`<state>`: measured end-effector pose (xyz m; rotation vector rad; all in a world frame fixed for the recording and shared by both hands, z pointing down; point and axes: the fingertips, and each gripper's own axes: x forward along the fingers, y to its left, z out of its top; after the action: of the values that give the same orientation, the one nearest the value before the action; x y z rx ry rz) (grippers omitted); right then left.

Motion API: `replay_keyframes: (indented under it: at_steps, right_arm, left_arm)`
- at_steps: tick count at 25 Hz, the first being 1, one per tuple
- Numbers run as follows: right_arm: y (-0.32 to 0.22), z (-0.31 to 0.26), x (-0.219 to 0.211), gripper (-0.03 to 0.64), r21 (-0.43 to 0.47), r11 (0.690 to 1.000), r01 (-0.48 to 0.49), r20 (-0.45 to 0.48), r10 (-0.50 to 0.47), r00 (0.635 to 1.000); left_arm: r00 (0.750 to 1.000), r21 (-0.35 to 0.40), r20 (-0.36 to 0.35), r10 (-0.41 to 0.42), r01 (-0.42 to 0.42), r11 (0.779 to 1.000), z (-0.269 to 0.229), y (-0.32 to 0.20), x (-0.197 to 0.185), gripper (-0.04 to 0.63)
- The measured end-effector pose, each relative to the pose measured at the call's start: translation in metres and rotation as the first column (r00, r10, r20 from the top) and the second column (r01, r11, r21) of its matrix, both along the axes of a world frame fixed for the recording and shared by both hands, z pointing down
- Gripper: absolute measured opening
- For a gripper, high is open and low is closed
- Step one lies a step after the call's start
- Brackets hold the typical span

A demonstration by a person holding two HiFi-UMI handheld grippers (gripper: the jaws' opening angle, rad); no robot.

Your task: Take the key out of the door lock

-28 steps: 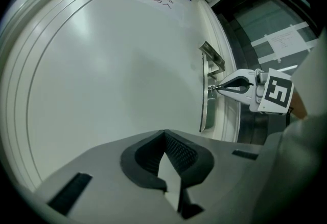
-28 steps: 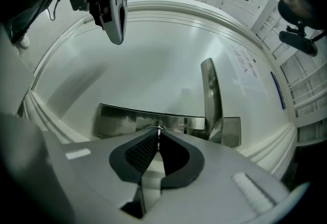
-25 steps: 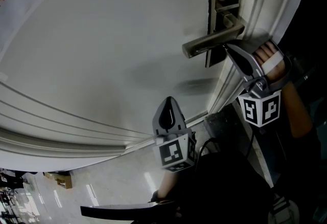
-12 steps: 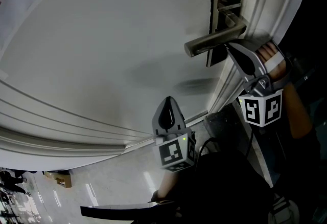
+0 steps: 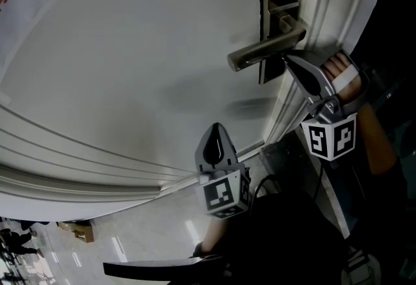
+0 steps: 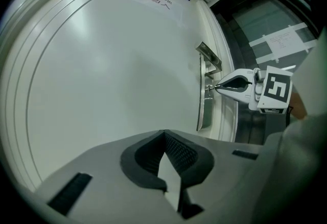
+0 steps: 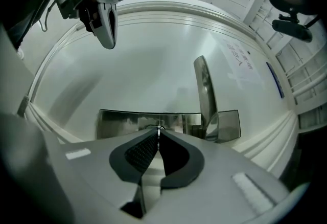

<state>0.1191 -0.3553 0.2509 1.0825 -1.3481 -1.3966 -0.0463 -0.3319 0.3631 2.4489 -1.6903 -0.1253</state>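
Right gripper view, right gripper [image 7: 158, 135] clamped on thin silver key [image 7: 160, 128] at brushed-metal lock plate [image 7: 120, 123], left gripper [image 6: 164, 133] jaws together.

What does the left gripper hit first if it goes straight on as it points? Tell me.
Most likely the bare white door panel, left of the lock plate. The left gripper, jaws shut on nothing, points straight at it, and nothing shows in between; the gap to the door is unclear.

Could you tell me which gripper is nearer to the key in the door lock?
Right. The right gripper is shut on the key at the lock plate, by the lever handle. The left gripper hangs shut and empty, apart from it, before the door panel.
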Motion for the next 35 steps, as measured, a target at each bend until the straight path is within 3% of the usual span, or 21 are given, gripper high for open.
replay_keyframes:
  at_steps: [14, 18, 24, 35]
  right_arm:
    - [0.000, 0.000, 0.000, 0.012, 0.013, 1.000, -0.011, -0.012, 0.011, 1.000]
    - [0.000, 0.000, 0.000, 0.012, 0.016, 1.000, -0.012, -0.026, 0.013, 1.000]
    - [0.004, -0.001, 0.001, 0.012, -0.010, 1.000, -0.009, 0.025, 0.009, 1.000]
    - [0.012, 0.001, 0.003, 0.012, -0.006, 1.000, -0.005, 0.018, 0.005, 1.000]
  left_arm:
    - [1.000, -0.008, -0.022, -0.011, 0.010, 1.000, -0.002, -0.001, -0.004, 0.000]
    - [1.000, -0.016, 0.009, 0.001, -0.001, 1.000, -0.001, 0.000, -0.005, 0.000]
    - [1.000, -0.004, 0.008, -0.006, 0.006, 1.000, 0.000, -0.002, -0.006, 0.000]
    - [0.999, -0.006, 0.005, 0.036, -0.036, 0.999, -0.003, 0.006, 0.010, 0.000]
